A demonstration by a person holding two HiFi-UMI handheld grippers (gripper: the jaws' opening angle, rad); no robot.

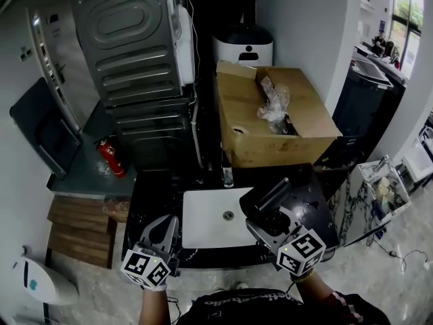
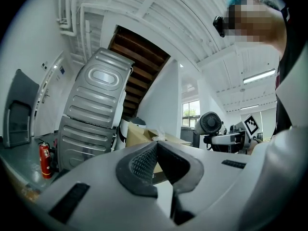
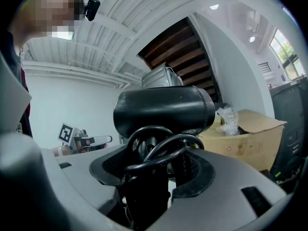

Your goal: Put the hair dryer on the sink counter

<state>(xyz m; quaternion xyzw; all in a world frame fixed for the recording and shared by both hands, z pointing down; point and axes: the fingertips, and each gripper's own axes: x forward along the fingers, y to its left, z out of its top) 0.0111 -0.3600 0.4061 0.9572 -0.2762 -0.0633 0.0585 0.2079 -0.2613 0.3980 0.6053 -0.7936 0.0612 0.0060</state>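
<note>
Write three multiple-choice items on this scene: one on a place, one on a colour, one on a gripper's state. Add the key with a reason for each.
1. Where does the cardboard box stand?
A. behind the sink
B. on the floor
C. held in a gripper

2. What colour is the hair dryer?
A. white
B. red
C. black

3. How is the left gripper?
A. shut on the hair dryer
B. shut and empty
C. wide open

Key: 1 A, the head view shows it just past the sink. 2 C, its barrel is black in the right gripper view. 3 B, its pads meet at the tips with nothing between them.
</note>
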